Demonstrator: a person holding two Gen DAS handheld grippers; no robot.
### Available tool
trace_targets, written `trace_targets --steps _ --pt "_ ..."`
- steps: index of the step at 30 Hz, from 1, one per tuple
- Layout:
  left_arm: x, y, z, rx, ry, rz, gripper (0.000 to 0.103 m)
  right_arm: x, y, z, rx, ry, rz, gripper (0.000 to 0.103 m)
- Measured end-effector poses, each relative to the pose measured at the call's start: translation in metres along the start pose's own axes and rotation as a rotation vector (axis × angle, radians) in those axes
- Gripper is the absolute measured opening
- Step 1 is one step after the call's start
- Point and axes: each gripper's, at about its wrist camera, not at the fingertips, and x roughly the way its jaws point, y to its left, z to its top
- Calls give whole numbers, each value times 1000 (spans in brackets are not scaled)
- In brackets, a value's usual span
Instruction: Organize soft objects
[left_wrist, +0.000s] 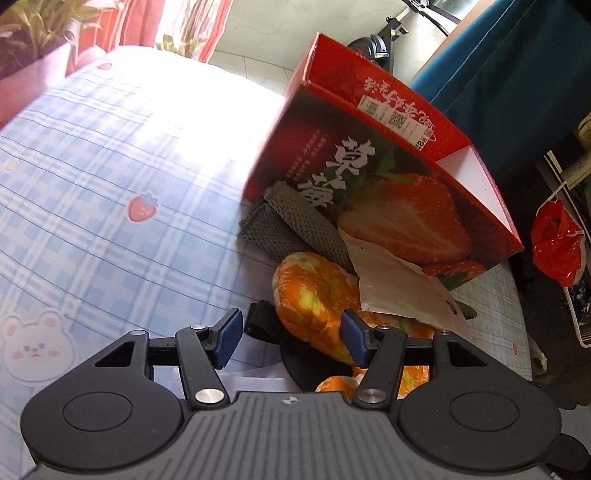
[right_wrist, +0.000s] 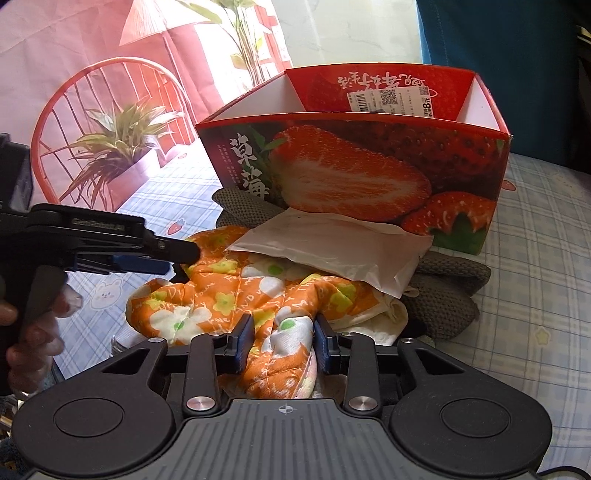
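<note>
Because the orange quilted cloth with white and yellow flowers (right_wrist: 236, 295) is padded and limp, expect it to sag and trail once you lift it; it looks light, and the satin-like face may slip, so take hold of a thick bunched fold, not a thin edge. Your right hand-held gripper (right_wrist: 283, 345) has its jaws on either side of such a fold at the near end of the cloth, close against it, though you cannot tell for sure that they are pinching. Your left hand-held gripper (left_wrist: 291, 338) is spread, with the cloth lying partly between its fingers and toward the right one, apparently untouched.

The cloth lies on the blue checked bedsheet with strawberry and bear prints (left_wrist: 110, 155), heaped near the bed's right edge in the left view, just in front of the red strawberry-printed cardboard box (right_wrist: 369, 162), which stands open-topped. A white plastic bag (right_wrist: 332, 247) rests on the cloth's far side, against the box, and a grey knitted fabric piece (right_wrist: 447, 291) lies beneath and beside it, so lifting may drag both.
</note>
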Motion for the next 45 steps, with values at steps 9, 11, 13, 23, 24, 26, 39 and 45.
trace_targets --steps 9,11,13,23,24,26,39,45 --pt "-7 8 0 -29 -5 -45 60 0 0 0 -1 -2 2 31" --pt "-13 16 1 -58 -16 -56 59 0 0 -1 0 -5 2 31" --pt "-17 22 2 -84 -24 -65 53 0 -1 -1 1 -6 3 31" --pt "-10 38 5 -210 -13 -148 46 0 0 0 -1 -6 1 31" --pt "-11 37 5 -211 -20 -159 46 0 -1 0 -3 -6 1 31" --pt "-12 33 8 -203 -37 -168 46 0 -1 0 -2 -5 2 31" --pt "24 -8 18 -27 18 -67 35 1 1 1 -9 -2 -5 32" --pt "5 -25 22 56 -42 -53 22 -1 -1 2 -6 -10 8 27"
